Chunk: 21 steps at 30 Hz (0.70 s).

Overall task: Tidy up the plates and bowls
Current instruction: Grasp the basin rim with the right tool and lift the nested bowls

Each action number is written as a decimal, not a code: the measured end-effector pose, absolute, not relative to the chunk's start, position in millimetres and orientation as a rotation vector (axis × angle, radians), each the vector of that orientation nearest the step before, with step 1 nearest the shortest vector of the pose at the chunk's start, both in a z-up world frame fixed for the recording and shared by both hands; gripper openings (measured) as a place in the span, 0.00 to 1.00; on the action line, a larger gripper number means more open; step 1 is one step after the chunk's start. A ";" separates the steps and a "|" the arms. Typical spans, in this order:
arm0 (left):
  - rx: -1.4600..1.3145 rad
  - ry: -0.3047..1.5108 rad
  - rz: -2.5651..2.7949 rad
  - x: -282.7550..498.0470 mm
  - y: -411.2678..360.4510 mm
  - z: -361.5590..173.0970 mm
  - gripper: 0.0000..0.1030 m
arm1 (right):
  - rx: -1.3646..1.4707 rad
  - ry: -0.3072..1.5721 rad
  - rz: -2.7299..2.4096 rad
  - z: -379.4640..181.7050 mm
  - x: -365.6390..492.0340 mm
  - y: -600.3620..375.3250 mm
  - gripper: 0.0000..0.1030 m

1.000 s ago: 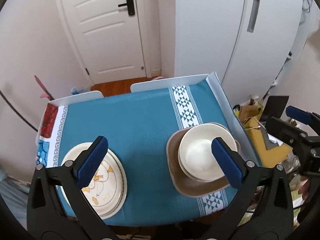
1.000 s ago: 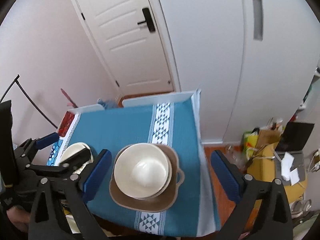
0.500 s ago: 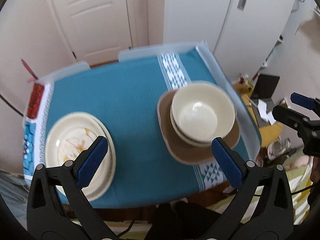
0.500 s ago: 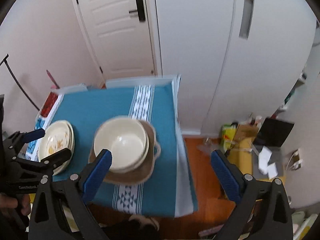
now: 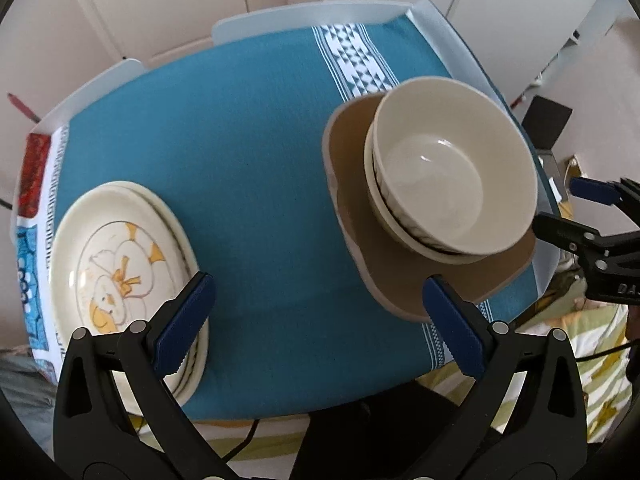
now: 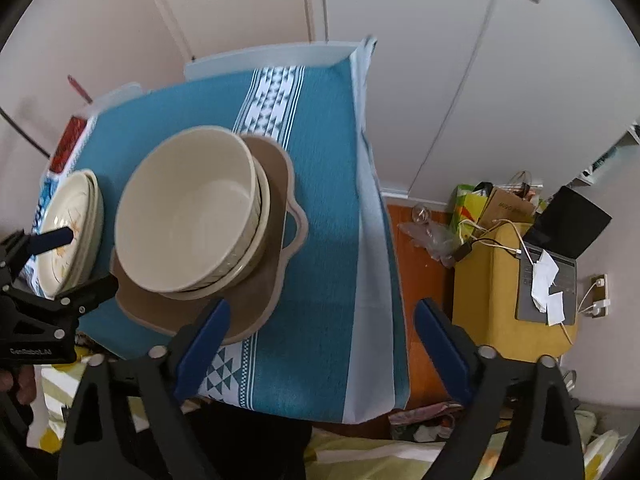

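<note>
Both grippers hang empty, left gripper [image 5: 316, 312] spread wide, right gripper [image 6: 320, 332] just narrowing, and the stacked bowls [image 5: 452, 176] could slide off that overhanging brown plate [image 5: 404, 284] if clipped

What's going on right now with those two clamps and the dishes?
Left gripper open, empty, above the table. Right gripper jaws just closing a little, nothing between them. Cream bowls stacked on brown plate; patterned plates untouched. Nothing blocking.

White lettering is showing on the black body of the left gripper [image 6: 52, 264], too small to read; the cardboard box [image 6: 506, 204] is carrying faint, illegible print.
</note>
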<state>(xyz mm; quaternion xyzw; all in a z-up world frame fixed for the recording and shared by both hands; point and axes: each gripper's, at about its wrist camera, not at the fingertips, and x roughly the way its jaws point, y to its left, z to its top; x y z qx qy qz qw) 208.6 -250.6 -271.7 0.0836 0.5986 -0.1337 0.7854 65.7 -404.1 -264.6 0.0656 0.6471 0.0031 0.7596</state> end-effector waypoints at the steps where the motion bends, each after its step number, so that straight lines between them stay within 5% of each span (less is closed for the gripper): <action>1: 0.190 1.303 -0.294 211.1 -252.9 -274.5 0.99 | 0.140 1.428 0.021 -269.0 68.8 -403.6 0.79; 6: 0.186 1.356 -0.325 221.8 -257.7 -289.6 0.86 | 0.116 1.481 0.099 -287.1 82.8 -395.1 0.65; 8: 0.194 1.386 -0.330 225.1 -260.1 -298.6 0.69 | 0.102 1.506 0.127 -296.2 85.5 -391.7 0.57; 12: 0.163 1.406 -0.364 227.8 -263.7 -310.3 0.55 | 0.094 1.518 0.178 -308.1 87.8 -386.2 0.44; 17: 0.198 1.401 -0.418 224.7 -279.3 -321.7 0.21 | 0.123 1.505 0.232 -318.4 88.3 -382.5 0.28; 21: 0.230 1.358 -0.441 219.8 -289.4 -323.3 0.14 | 0.130 1.479 0.269 -320.0 85.8 -379.7 0.15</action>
